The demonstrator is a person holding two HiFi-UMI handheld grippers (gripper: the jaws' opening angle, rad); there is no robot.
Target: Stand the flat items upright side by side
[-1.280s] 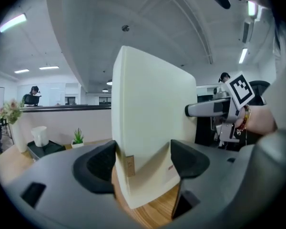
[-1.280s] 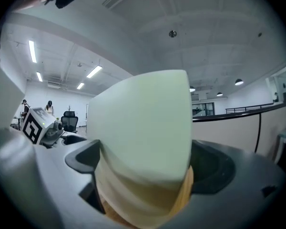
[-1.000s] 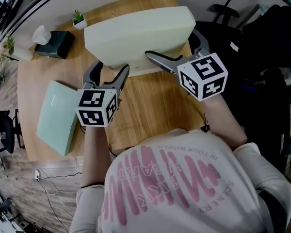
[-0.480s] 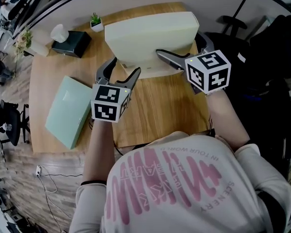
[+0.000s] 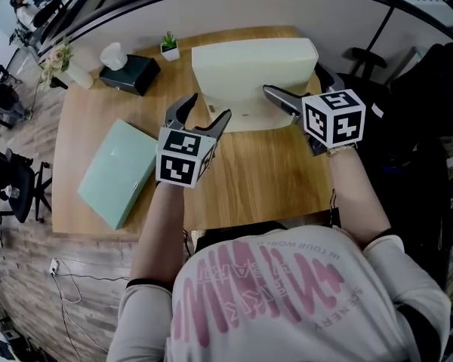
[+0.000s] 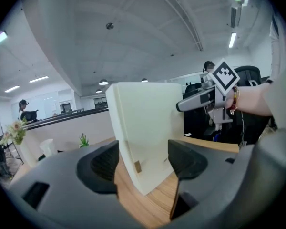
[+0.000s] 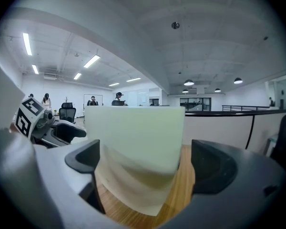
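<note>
Camera swung left; left gripper (image 5: 206, 109) straddles cushion (image 5: 249, 66); shirt (image 5: 264, 292) reads "WORLD".

Wood-grain table (image 5: 264, 172), matt cream slab (image 5: 249, 66)

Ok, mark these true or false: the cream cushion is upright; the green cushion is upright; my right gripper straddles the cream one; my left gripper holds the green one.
1. The cream cushion stands upright on the table: true.
2. The green cushion is upright: false, it lies flat at the table's left.
3. The right gripper has the cream cushion between its jaws: true, with the jaws apart.
4. The left gripper holds the green cushion: false, its jaws are open and empty, pointing at the cream cushion.
</note>
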